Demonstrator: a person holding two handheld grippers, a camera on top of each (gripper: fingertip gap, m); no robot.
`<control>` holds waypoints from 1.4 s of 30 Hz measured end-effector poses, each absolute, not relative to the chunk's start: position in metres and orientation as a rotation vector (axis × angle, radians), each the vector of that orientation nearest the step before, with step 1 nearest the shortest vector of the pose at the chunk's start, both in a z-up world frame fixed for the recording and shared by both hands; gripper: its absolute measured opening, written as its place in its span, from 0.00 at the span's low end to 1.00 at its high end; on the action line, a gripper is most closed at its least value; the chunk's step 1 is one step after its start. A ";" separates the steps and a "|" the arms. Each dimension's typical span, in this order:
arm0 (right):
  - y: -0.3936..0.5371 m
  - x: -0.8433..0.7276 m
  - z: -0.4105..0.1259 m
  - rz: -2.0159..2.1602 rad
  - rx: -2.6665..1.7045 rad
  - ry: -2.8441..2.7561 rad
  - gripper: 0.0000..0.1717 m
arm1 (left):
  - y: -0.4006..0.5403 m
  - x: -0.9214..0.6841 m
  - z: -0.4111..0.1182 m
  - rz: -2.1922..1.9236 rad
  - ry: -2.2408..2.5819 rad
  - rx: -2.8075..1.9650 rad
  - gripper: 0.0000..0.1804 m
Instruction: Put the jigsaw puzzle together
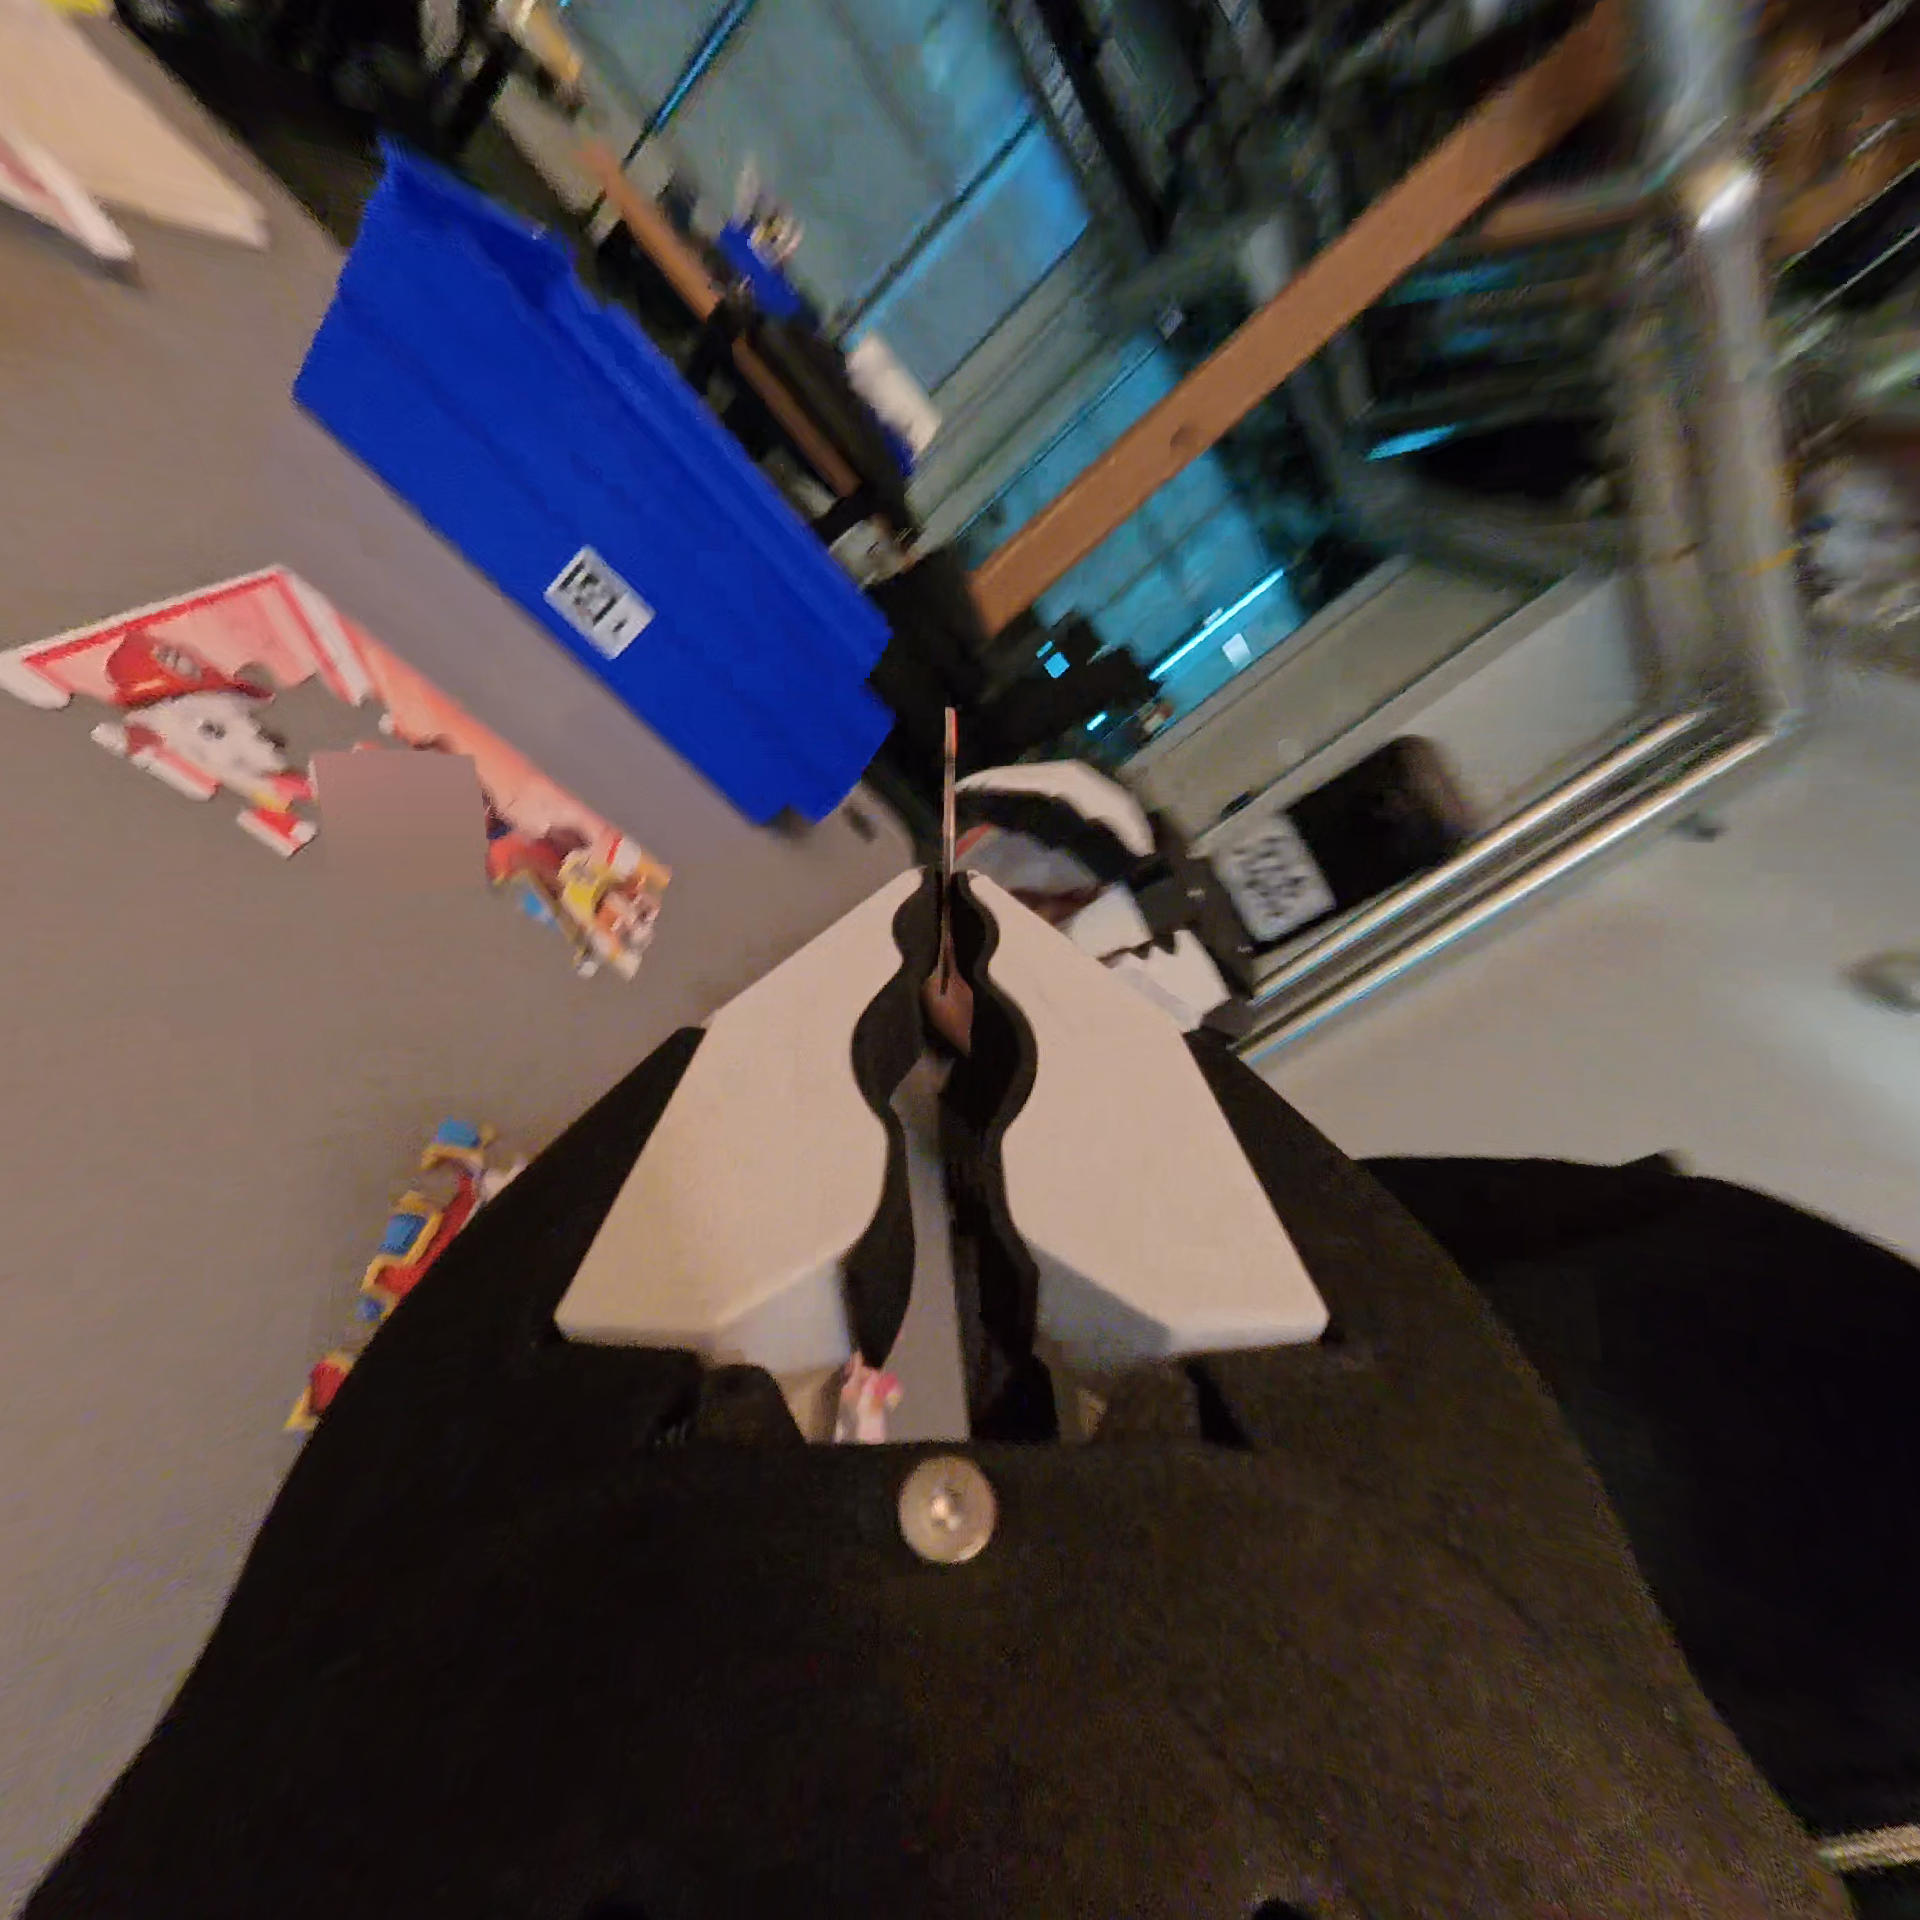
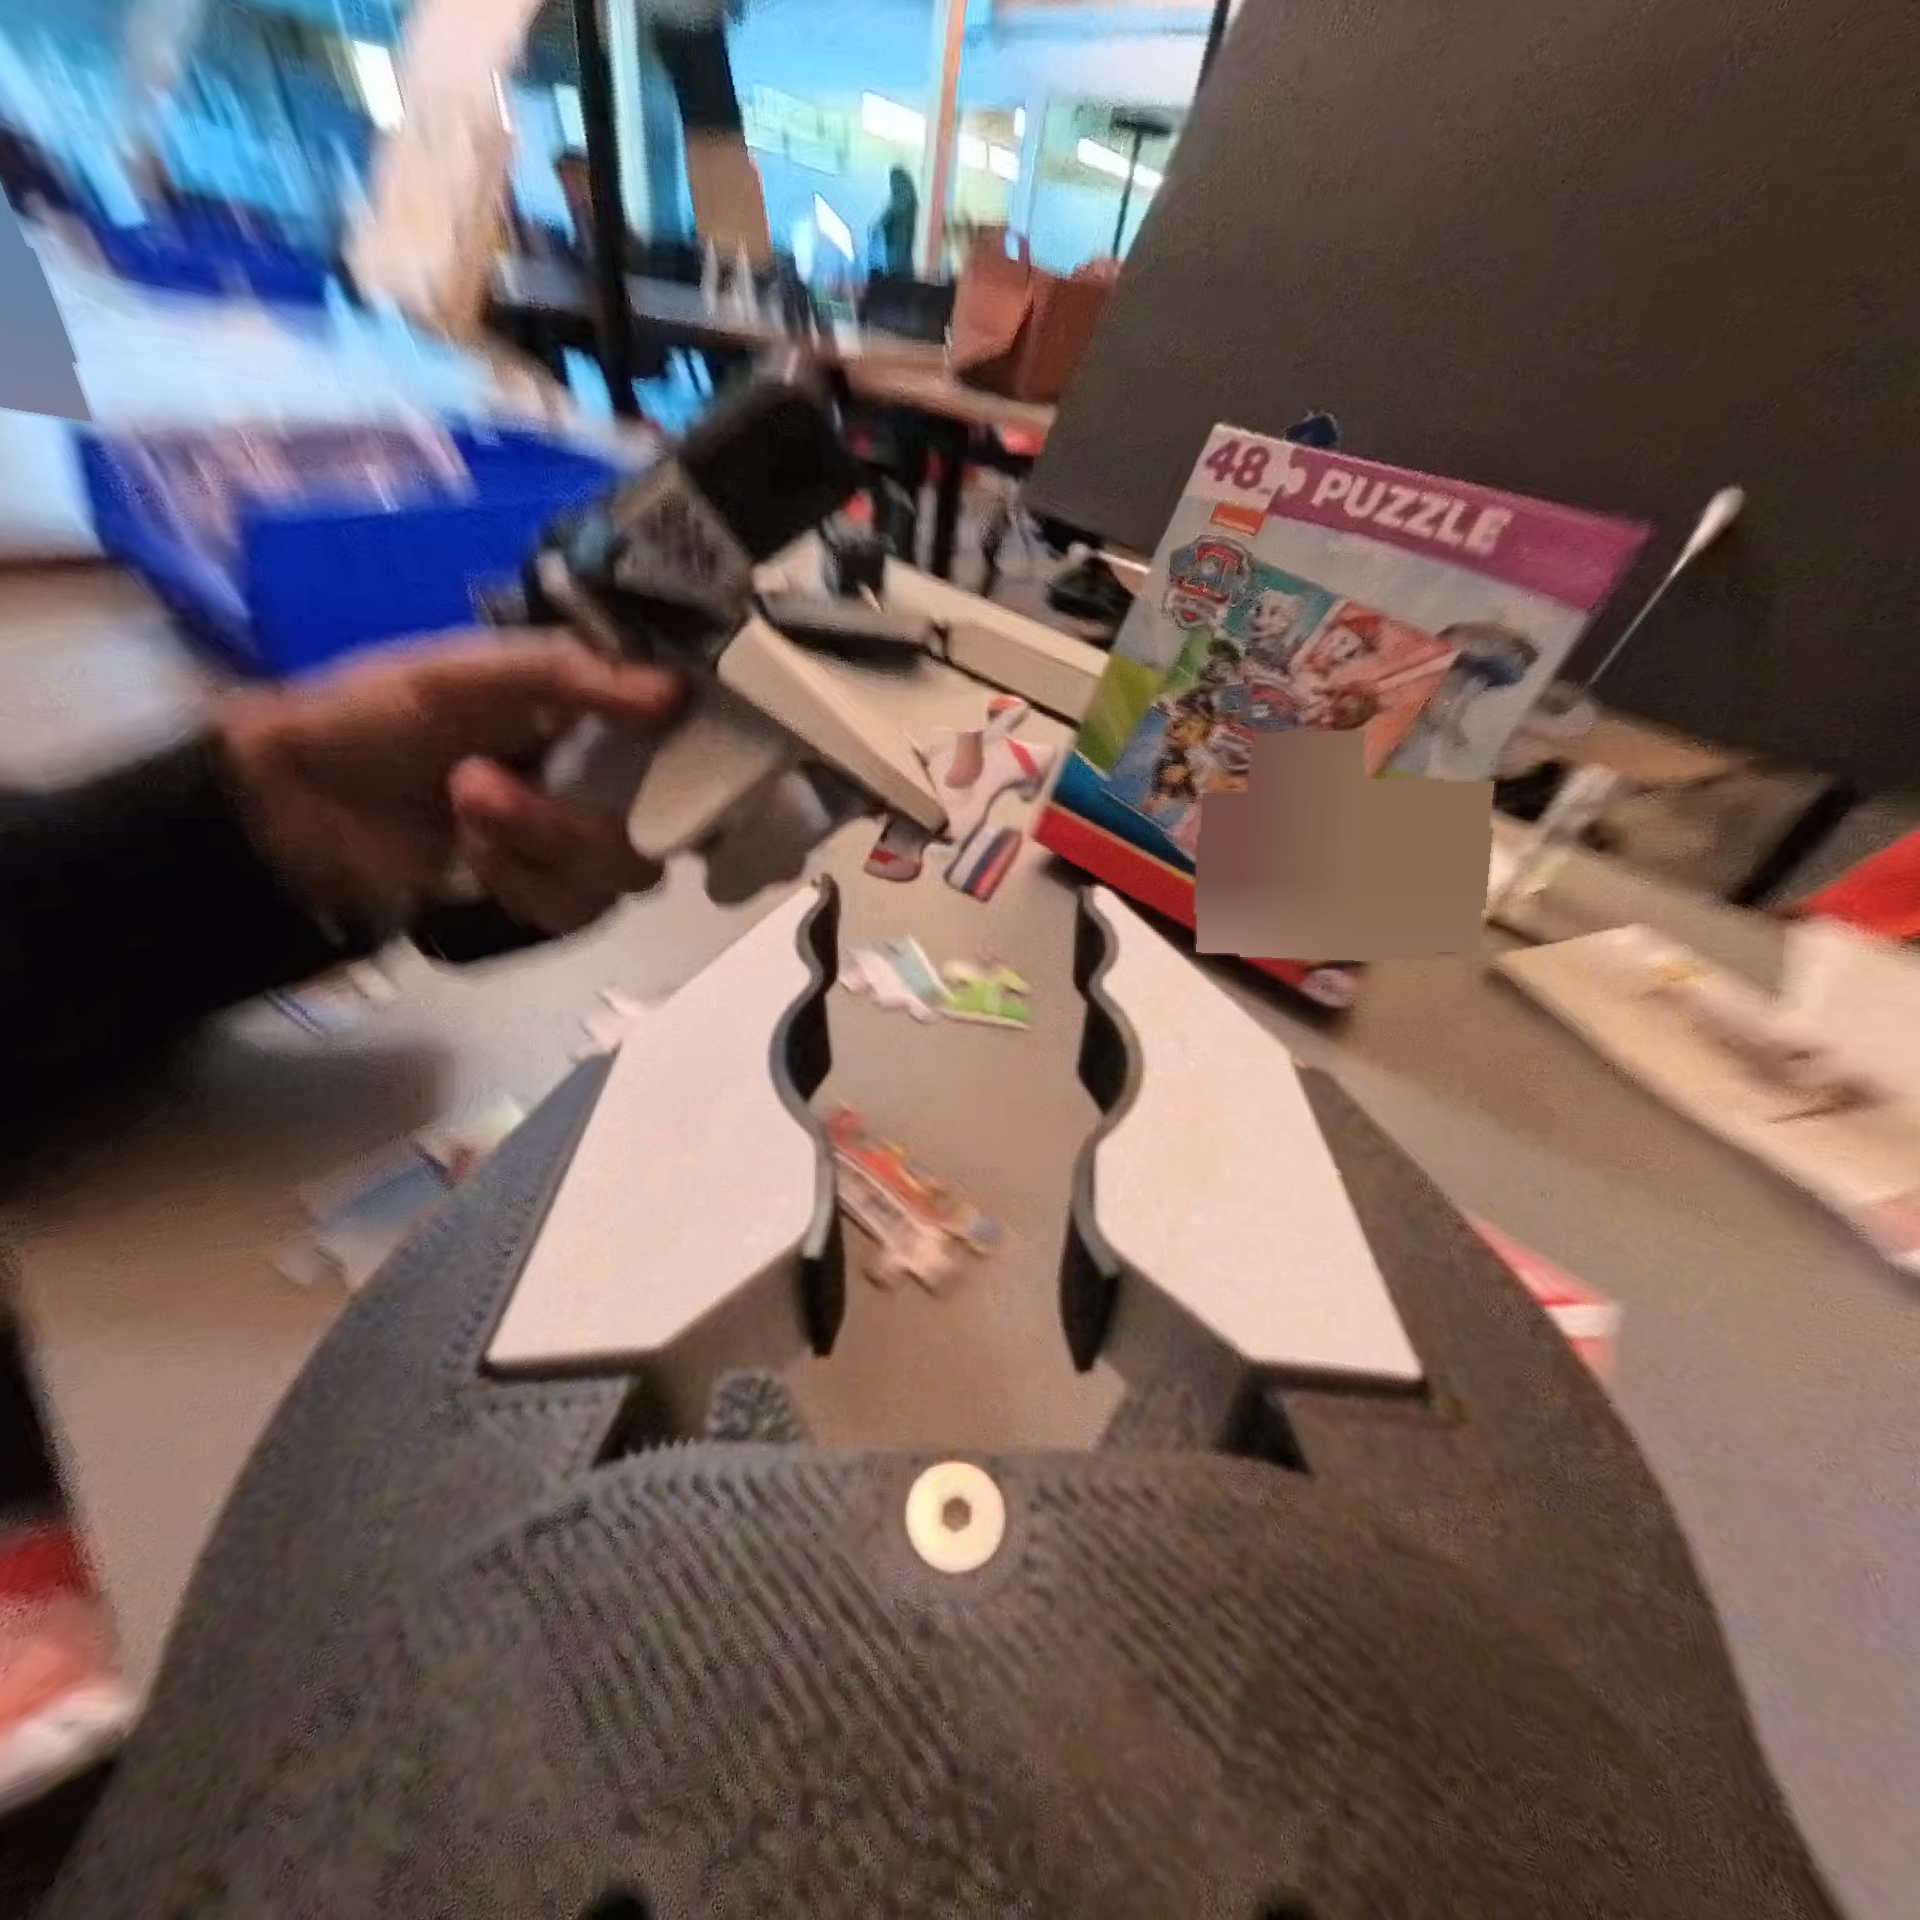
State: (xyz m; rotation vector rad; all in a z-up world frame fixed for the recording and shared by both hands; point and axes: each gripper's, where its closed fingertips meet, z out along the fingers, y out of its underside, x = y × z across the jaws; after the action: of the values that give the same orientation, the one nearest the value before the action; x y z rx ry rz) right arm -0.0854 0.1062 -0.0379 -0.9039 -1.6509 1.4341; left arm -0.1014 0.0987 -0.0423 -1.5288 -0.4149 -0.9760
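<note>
Your right tongs (image 2: 956,914) hang spread over loose puzzle pieces (image 2: 909,1195) on the grey bench (image 2: 1403,1195), pinching nothing. Farther left, your left tongs (image 1: 948,883) are pressed together on a thin puzzle piece (image 1: 949,790), held edge-on. Beyond stand the puzzle box (image 2: 1351,634) and blue bin (image 1: 582,468).
</note>
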 end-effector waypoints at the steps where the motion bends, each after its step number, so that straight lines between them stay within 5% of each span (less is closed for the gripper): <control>1: 0.108 -0.089 -0.033 1.591 -0.997 -1.595 0.25 | 0.096 -0.103 -0.035 -1.011 -0.409 -1.466 0.00; 6: 0.102 -0.105 -0.021 2.155 -1.172 -1.452 0.19 | 0.091 -0.106 -0.020 -1.038 -0.380 -1.352 0.00; 11: 0.094 -0.113 -0.019 2.292 -1.123 -1.474 0.00 | 0.090 -0.111 -0.021 -0.993 -0.379 -1.342 0.00; 31: 0.137 -0.146 -0.053 2.320 -1.224 -1.664 0.00 | 0.076 -0.167 -0.065 -0.638 -0.571 -1.504 0.08; 36: 0.130 -0.138 -0.056 2.588 -1.332 -1.678 0.00 | 0.075 -0.158 -0.052 -0.833 -0.543 -1.376 0.12; 42: 0.111 -0.132 -0.075 2.446 -1.366 -1.913 0.00 | 0.072 -0.161 -0.059 -0.829 -0.563 -1.399 0.13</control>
State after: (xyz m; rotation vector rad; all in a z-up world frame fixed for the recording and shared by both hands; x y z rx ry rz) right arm -0.1322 0.1115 -0.0749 -1.3661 -1.9127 2.4457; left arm -0.1608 0.0724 -0.0590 -1.3991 -0.5632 -0.8290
